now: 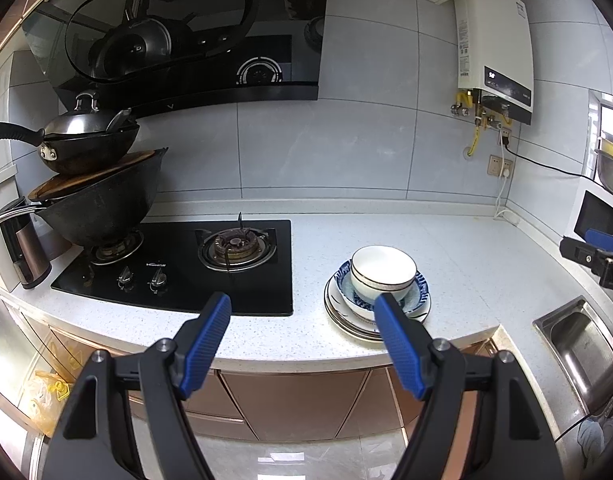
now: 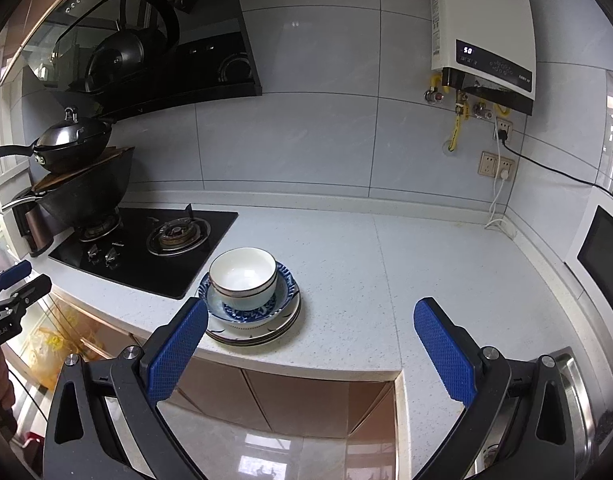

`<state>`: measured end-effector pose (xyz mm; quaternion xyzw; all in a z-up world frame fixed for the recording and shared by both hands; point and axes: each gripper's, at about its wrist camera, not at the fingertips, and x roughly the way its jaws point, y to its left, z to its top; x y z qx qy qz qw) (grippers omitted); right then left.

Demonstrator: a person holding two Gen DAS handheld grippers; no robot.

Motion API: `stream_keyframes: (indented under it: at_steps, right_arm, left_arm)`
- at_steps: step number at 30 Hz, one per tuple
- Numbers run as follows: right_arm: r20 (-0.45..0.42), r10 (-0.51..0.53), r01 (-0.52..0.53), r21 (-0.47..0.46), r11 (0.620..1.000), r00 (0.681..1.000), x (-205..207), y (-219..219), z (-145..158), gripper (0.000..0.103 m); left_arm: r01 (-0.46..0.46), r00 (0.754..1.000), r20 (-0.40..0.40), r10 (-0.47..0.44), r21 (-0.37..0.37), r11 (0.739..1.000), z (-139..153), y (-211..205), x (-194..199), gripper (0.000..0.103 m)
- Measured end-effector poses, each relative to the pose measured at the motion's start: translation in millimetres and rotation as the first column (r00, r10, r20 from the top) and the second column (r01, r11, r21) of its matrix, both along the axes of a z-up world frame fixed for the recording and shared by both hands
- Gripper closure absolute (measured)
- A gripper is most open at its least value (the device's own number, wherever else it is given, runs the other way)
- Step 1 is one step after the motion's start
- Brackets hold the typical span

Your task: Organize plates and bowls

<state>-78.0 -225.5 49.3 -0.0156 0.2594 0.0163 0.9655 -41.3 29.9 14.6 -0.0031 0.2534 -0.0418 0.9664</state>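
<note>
A white bowl (image 1: 383, 269) sits inside a blue-patterned bowl (image 1: 417, 285), which rests on a stack of plates (image 1: 338, 314) on the white counter, right of the stove. The same white bowl (image 2: 242, 276), patterned bowl (image 2: 282, 300) and plates (image 2: 250, 334) show in the right wrist view. My left gripper (image 1: 302, 304) is open and empty, held off the counter's front edge, just left of the stack. My right gripper (image 2: 310, 312) is open and empty, near the front edge, right of the stack. Each gripper shows at the edge of the other's view.
A black gas stove (image 1: 178, 264) with stacked woks (image 1: 94, 196) stands at the left. A steel sink (image 1: 578, 344) lies at the right. A water heater (image 1: 494, 52) hangs on the tiled wall, with sockets and cables below. A microwave (image 2: 602, 264) stands at the far right.
</note>
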Motion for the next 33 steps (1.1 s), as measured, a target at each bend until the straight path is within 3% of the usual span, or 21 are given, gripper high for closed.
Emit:
stream_keyframes:
  at_steps: [14,33]
  right_arm:
    - [-0.037,-0.024,0.025,0.034,0.999,0.999,6.1,-5.8,-10.4,0.001]
    - [-0.066,-0.016,0.017,0.012,1.000,0.998,5.1,2.1,-15.4,0.001]
  left_arm:
    - [0.014,1.000,-0.009,-0.014,0.017,1.000,-3.8,-2.5,9.5,0.029]
    - [-0.025,0.999,-0.027,0.025,0.005,1.000,-5.0,3.0,10.5,0.029]
